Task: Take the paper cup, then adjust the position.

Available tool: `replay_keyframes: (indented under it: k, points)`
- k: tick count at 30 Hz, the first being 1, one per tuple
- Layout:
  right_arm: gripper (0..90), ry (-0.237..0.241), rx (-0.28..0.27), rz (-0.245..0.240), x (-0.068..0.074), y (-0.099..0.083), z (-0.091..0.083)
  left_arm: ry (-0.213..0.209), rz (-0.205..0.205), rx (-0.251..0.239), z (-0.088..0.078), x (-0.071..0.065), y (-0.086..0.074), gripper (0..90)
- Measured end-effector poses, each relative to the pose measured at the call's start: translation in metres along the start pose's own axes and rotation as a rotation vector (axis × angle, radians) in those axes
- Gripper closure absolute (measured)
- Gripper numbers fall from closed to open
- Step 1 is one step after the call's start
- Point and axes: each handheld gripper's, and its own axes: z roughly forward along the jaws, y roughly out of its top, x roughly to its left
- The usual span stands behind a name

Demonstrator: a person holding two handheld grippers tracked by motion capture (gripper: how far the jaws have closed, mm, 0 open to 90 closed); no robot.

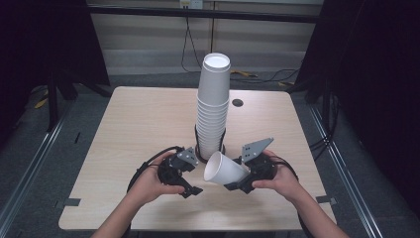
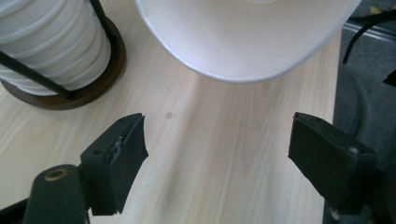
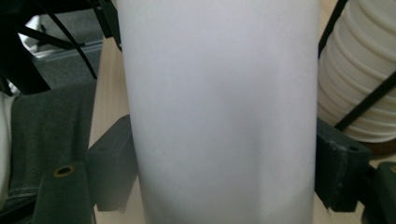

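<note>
A single white paper cup [image 1: 224, 169] lies tilted on its side just above the table, its mouth facing left. My right gripper [image 1: 238, 179] is shut on it, and in the right gripper view the cup's wall [image 3: 219, 112] sits between both jaws. My left gripper [image 1: 193, 173] stands open just left of the cup's mouth with nothing between its fingers. In the left gripper view the cup's rim [image 2: 243, 37] hangs ahead of the open left gripper [image 2: 217, 140]. A tall stack of white cups [image 1: 213, 109] stands upside down in a black wire holder behind both grippers.
The stack's round dark base [image 2: 70, 95] rests on the light wooden table [image 1: 138, 119], close to my left jaw. A small dark hole [image 1: 237, 102] marks the table's far side. Cables trail on the floor beyond the table.
</note>
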Motion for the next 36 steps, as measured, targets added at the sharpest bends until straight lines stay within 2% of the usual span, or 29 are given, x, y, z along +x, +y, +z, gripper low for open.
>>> replay_keyframes:
  k: [1,4,8,13,19,28,32,36]
  points:
    - [20.8,0.008,-0.022,-0.005,0.000,0.000,0.000,0.001,-0.002,-0.007,0.000,0.000,0.000,18.7]
    - [20.8,0.010,-0.025,-0.006,0.001,0.000,0.000,-0.004,-0.012,-0.027,-0.001,0.001,0.000,18.2]
    - [20.7,0.011,-0.031,-0.013,0.002,0.001,0.000,-0.007,-0.010,-0.027,-0.002,0.001,0.000,17.8]
    - [20.7,0.019,-0.067,-0.010,0.001,0.001,-0.001,-0.007,-0.012,-0.051,-0.003,0.001,0.001,17.5]
    - [20.7,0.024,-0.069,-0.012,0.002,0.000,-0.002,-0.020,-0.009,-0.064,-0.004,0.001,0.001,16.8]
    - [20.7,0.041,-0.089,-0.015,0.003,0.000,0.001,-0.037,-0.008,-0.119,-0.009,0.000,0.005,16.3]
    - [20.6,0.045,-0.096,-0.020,0.003,0.001,0.001,-0.049,-0.018,-0.147,-0.012,0.001,0.005,16.2]
    - [20.6,0.041,-0.092,-0.022,0.002,0.002,-0.001,-0.052,-0.025,-0.153,-0.013,0.001,0.004,16.1]
